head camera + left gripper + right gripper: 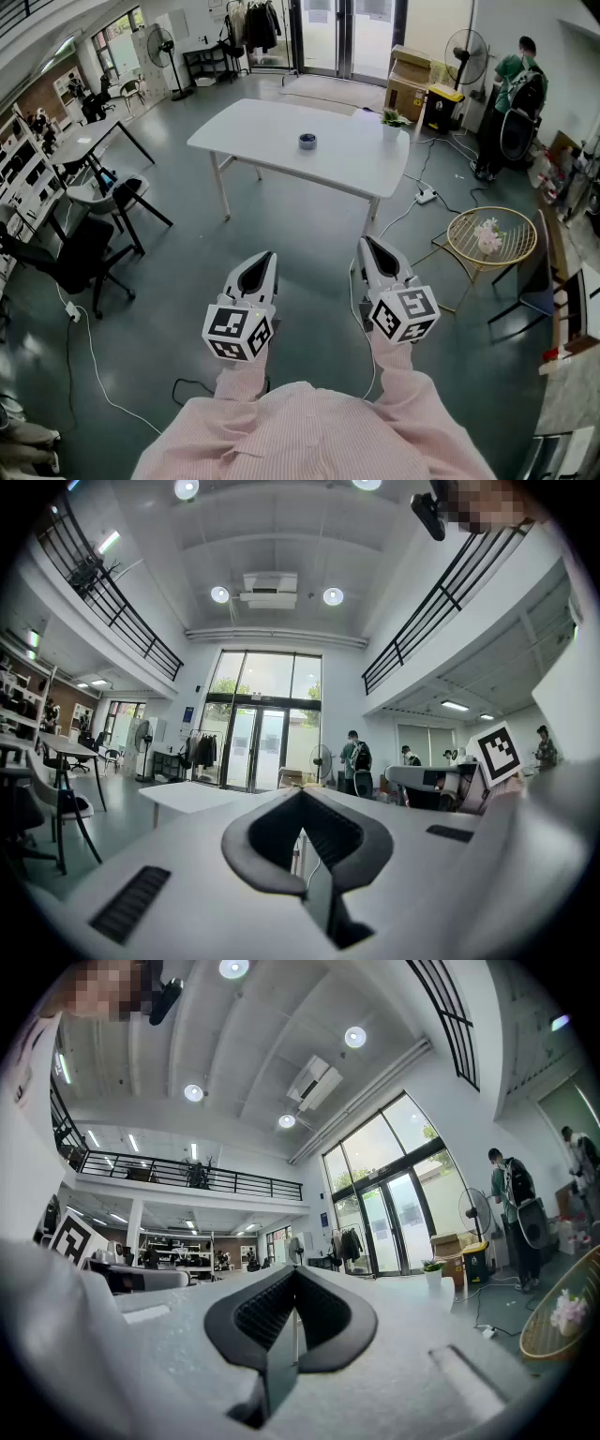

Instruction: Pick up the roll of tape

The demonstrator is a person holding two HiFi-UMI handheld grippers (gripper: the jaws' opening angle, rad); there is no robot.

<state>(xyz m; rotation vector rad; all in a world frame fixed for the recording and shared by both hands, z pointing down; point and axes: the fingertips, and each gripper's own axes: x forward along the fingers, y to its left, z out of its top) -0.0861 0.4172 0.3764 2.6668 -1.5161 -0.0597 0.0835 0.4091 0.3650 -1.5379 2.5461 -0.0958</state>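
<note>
Holding nothing, left gripper (266, 257) and right gripper (368, 244) have jaws fully together

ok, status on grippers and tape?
Left gripper and right gripper both shut, empty. Tape roll on white table ahead, untouched. Only floor between.

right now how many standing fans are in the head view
2. The left fan stands at the back left of the room; the right fan stands at the back right, beside the cardboard boxes. Others may be hidden out of frame.
</note>
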